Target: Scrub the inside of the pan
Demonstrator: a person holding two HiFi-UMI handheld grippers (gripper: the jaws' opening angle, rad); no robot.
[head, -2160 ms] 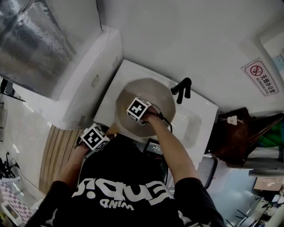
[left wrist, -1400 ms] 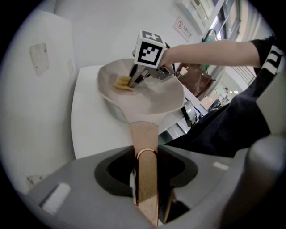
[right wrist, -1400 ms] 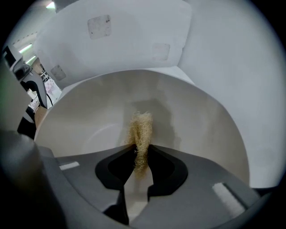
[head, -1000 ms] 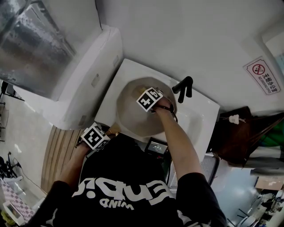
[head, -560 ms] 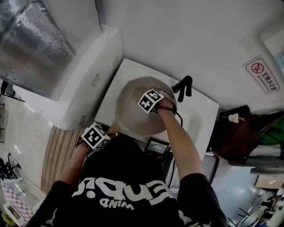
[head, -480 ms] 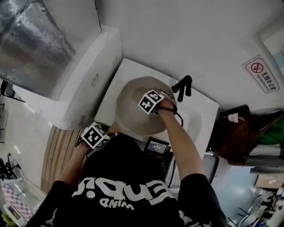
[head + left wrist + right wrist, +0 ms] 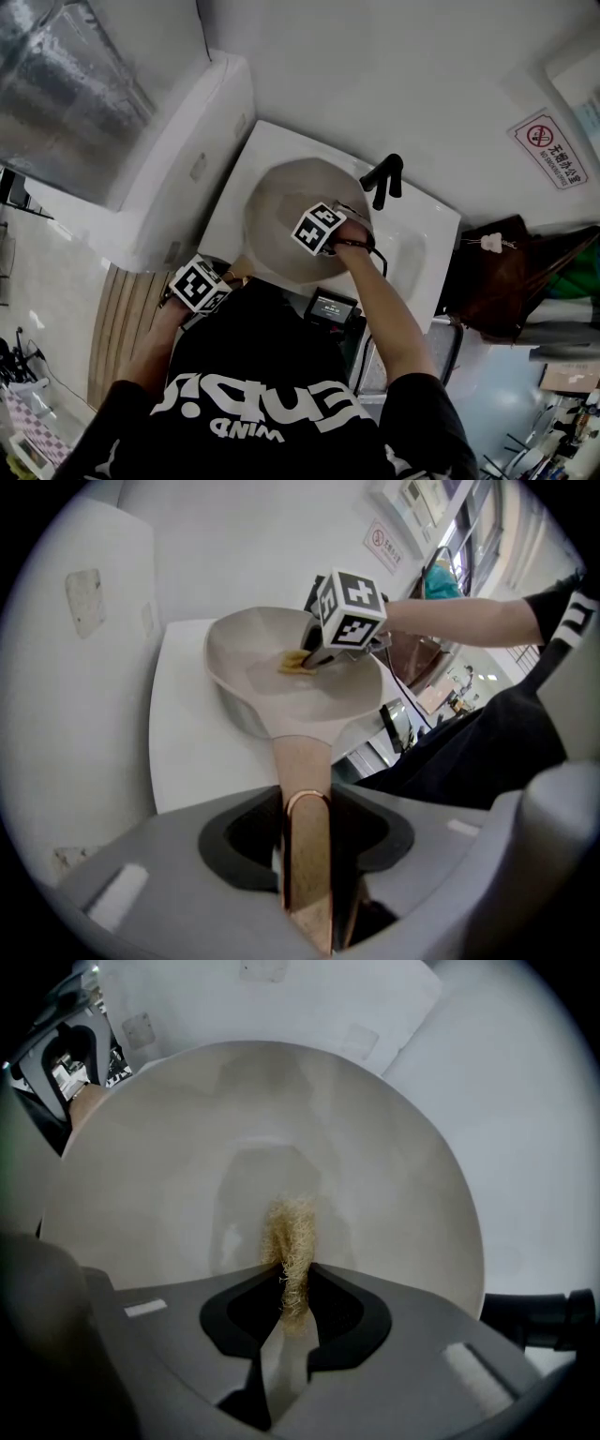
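A beige pan (image 7: 277, 202) rests over the white sink (image 7: 427, 239). Its copper-edged handle (image 7: 305, 780) runs back between the jaws of my left gripper (image 7: 307, 855), which is shut on it at the pan's near left (image 7: 225, 279). My right gripper (image 7: 292, 1297) is shut on a yellowish fibrous scrubber (image 7: 291, 1232) and presses it against the pan's inner bottom (image 7: 178, 1176). In the head view that gripper (image 7: 317, 234) hangs over the pan's near right part, with its marker cube hiding the scrubber. The left gripper view shows the scrubber (image 7: 297, 661) on the pan floor.
A black faucet (image 7: 384, 178) stands just behind the pan's right rim. A large white box (image 7: 164, 173) borders the sink's left side, above wooden slats (image 7: 117, 328). A small device with a screen (image 7: 328, 307) sits at the sink's front edge. A brown bag (image 7: 497, 281) lies to the right.
My right gripper has slid the scrubber from the pan's far right side back toward me. The left gripper and the pan have stayed almost still.
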